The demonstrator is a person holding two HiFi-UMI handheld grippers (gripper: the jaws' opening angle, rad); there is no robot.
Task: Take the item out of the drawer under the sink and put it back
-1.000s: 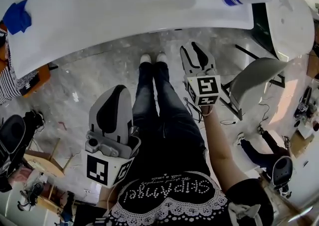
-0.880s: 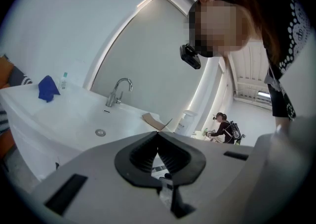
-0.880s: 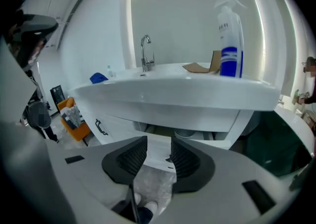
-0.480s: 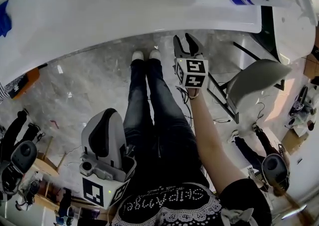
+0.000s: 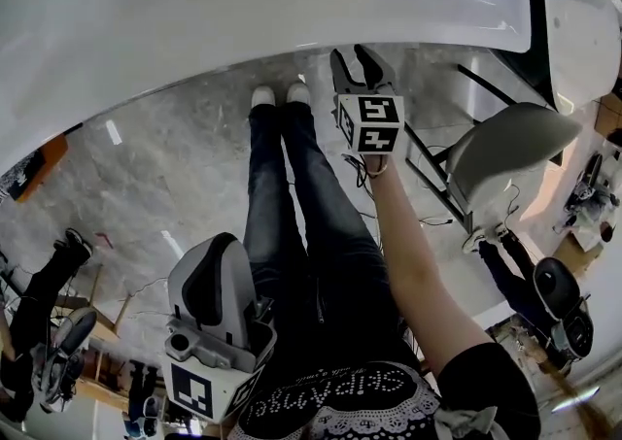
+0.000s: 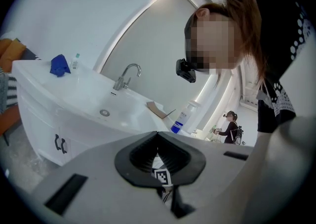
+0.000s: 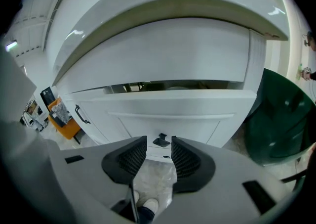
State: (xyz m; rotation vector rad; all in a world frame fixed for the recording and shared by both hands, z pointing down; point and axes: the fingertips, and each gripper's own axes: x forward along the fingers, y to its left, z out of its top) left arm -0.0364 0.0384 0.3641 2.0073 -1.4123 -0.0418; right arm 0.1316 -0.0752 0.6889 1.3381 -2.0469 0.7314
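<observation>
Fingers of the right gripper [image 5: 352,55] are standing apart and empty, framing the black handle [image 7: 161,141] of the white drawer [image 7: 197,109] under the sink [image 5: 194,20]. A dark gap is showing along the drawer's top, and any item inside is hidden. The left gripper [image 6: 158,134] is hanging beside the person's leg, fingers together on nothing.

The right tool [image 5: 353,64] has reached forward under the sink [image 5: 243,20] edge, while the left tool [image 5: 219,246] dropped back.
</observation>
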